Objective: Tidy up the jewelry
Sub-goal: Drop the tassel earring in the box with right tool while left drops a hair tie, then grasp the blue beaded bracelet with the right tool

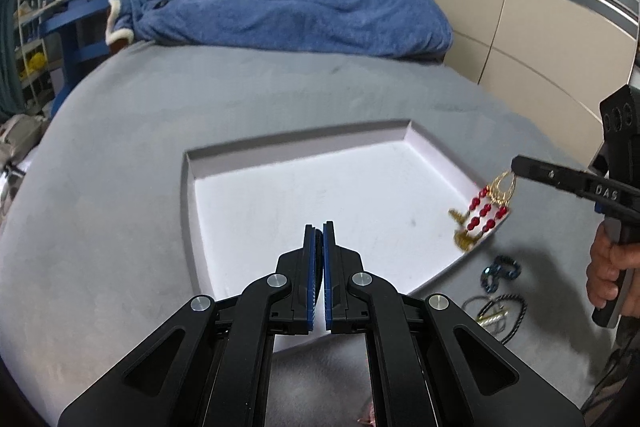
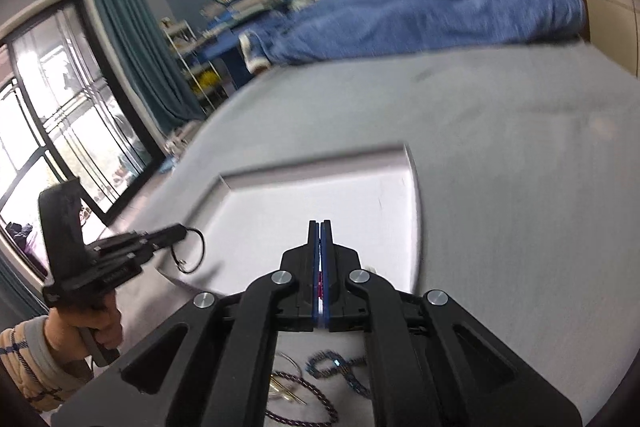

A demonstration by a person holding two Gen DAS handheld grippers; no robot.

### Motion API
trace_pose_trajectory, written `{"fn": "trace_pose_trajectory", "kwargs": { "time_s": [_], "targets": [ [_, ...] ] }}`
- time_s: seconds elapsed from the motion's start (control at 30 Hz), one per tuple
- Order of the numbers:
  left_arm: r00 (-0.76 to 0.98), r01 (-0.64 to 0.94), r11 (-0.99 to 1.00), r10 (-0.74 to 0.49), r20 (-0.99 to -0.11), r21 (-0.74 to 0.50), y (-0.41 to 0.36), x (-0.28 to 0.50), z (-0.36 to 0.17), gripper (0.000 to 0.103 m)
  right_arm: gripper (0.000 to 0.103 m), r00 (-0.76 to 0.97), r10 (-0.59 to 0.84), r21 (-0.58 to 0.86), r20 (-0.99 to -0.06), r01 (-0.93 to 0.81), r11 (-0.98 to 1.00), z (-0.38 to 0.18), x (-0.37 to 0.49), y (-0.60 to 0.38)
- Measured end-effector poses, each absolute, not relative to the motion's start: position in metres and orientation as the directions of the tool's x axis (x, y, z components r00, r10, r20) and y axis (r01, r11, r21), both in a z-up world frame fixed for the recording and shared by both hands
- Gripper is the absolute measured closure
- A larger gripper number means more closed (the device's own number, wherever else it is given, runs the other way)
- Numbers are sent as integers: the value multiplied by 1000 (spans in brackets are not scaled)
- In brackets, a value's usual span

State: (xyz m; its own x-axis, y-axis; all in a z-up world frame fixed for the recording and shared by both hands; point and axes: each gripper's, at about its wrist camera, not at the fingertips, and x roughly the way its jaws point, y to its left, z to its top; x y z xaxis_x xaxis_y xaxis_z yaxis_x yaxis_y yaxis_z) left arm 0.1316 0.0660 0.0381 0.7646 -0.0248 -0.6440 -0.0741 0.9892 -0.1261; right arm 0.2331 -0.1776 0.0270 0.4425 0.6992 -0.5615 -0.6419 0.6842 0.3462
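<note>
Earring [image 1: 486, 211] dangles from right hand-held gripper [image 1: 515, 163], pinched at gold hoop, over tray [image 1: 280, 195] edge on bed. We judge it light, floppy, beads fragile. Left hand-held gripper [image 1: 319, 227] pinching dark cord [image 2: 192, 251].

A gold earring [image 1: 490, 205] with red beads dangles over the white tray's [image 1: 320, 195] right edge.

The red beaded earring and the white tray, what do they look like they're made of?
The earring, hanging from the right gripper: shiny gold-toned metal, likely plated, with glossy red beads, glass or plastic. The tray: matte white with thin straight walls and crisp corners, probably cardboard, possibly plastic.
</note>
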Motion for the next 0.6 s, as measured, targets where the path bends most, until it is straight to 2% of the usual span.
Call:
{"fn": "trace_pose_trajectory", "kwargs": {
  "time_s": [0.13,0.33,0.4,0.47,0.5,0.57,0.6],
  "targets": [
    [747,-79,989,-24,-664,-125,65,128,28,99,102,426,689,353,-586,-632,690,13,234,-177],
    [742,-93,989,-9,-670,-116,62,120,21,72,102,420,672,354,-610,-614,705,2,240,-174],
    [748,-95,989,-4,-664,-113,61,115,20,58,101,424,664,350,-616,-607,713,1,242,-173],
    [758,-93,989,-4,-652,-114,58,109,21,52,100,430,664,354,-612,-601,716,-1,241,-177],
    [762,-92,989,-4,-647,-116,57,105,22,48,98,432,664,357,-611,-598,718,-2,240,-179],
    [771,-88,989,-6,-637,-117,53,97,23,44,84,439,667,370,-602,-587,720,-6,236,-187],
    [776,-87,989,-7,-630,-117,51,92,24,41,83,442,670,377,-596,-583,720,-7,233,-192]
  ]
}}
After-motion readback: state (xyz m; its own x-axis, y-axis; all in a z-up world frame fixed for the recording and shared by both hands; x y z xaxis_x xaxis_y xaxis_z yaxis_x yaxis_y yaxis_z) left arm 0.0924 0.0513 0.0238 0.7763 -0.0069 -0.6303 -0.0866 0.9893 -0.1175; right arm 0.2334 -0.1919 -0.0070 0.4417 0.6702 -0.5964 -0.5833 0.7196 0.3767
